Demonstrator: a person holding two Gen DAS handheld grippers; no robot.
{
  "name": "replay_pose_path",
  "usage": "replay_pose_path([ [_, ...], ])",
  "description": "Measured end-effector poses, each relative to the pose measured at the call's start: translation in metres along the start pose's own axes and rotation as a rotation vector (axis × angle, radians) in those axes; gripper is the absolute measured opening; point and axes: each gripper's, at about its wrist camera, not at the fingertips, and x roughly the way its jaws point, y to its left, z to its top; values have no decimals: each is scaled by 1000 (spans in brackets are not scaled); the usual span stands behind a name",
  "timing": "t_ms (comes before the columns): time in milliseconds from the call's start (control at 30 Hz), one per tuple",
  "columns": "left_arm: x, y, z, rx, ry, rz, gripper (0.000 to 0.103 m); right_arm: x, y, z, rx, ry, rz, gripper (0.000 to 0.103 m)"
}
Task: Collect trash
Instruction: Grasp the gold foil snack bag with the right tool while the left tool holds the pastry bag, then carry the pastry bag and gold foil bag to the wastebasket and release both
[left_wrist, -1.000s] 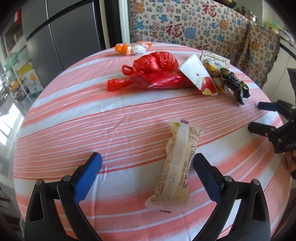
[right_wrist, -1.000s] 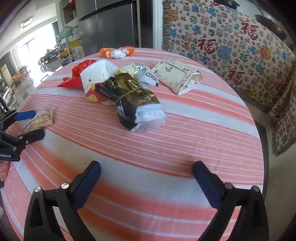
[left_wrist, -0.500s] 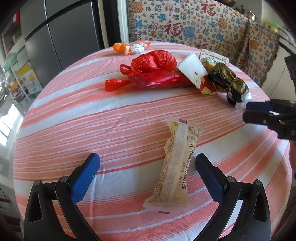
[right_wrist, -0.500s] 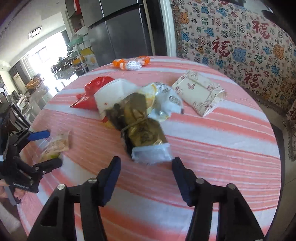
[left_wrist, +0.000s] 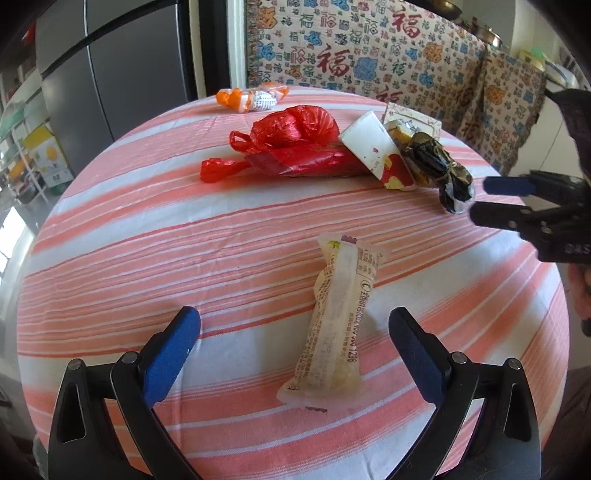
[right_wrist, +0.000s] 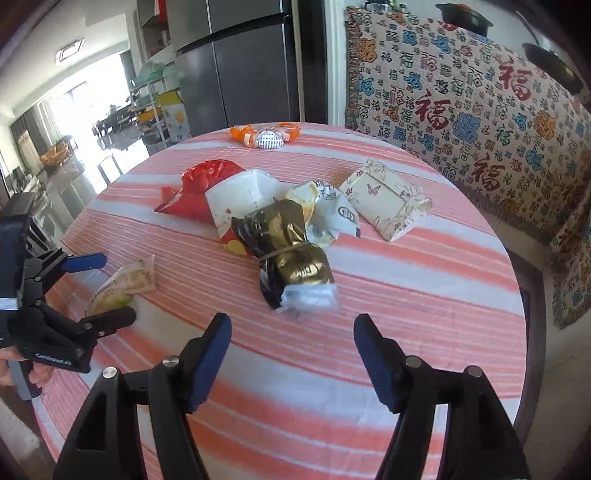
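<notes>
Trash on the round striped table (left_wrist: 147, 236), seen from the left wrist camera, counts one pale snack wrapper (left_wrist: 334, 321) lying between the wide-apart, empty fingers of the left gripper (left_wrist: 293, 343), one red plastic bag (left_wrist: 295, 147), one orange-ended packet (left_wrist: 251, 98) at the far edge, one white paper cup (left_wrist: 376, 151) and one black-and-gold wrapper (left_wrist: 439, 170) half hiding a patterned box behind it. From the right wrist camera the same five pieces show, plus one patterned box (right_wrist: 386, 199) in full and one white crumpled wrapper (right_wrist: 332, 212); the right gripper (right_wrist: 291, 354) hovers near the black-and-gold wrapper with its jaws opening and nothing between them, while the left gripper's arm partly covers the pale snack wrapper.
</notes>
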Motion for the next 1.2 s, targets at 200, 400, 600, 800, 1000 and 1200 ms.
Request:
replay_pose_path([
  [200,-8,-4,2,42,-8,-15,80,33,5,19,-45,53,-13,70],
  [400,-11,1,3,10,13,-50,39,9,20,-2,20,135,14,37],
  [600,-17,-2,-5,32,48,-49,51,-30,35,-39,145,256,6,40],
  [800,-26,3,-7,44,34,-78,74,-35,39,-48,140,248,-1,57],
  [1000,-22,2,0,43,24,-98,74,-34,55,-34,36,229,-21,62],
  [1200,-22,1,-2,58,37,-96,21,-8,50,-30,94,271,-8,46],
])
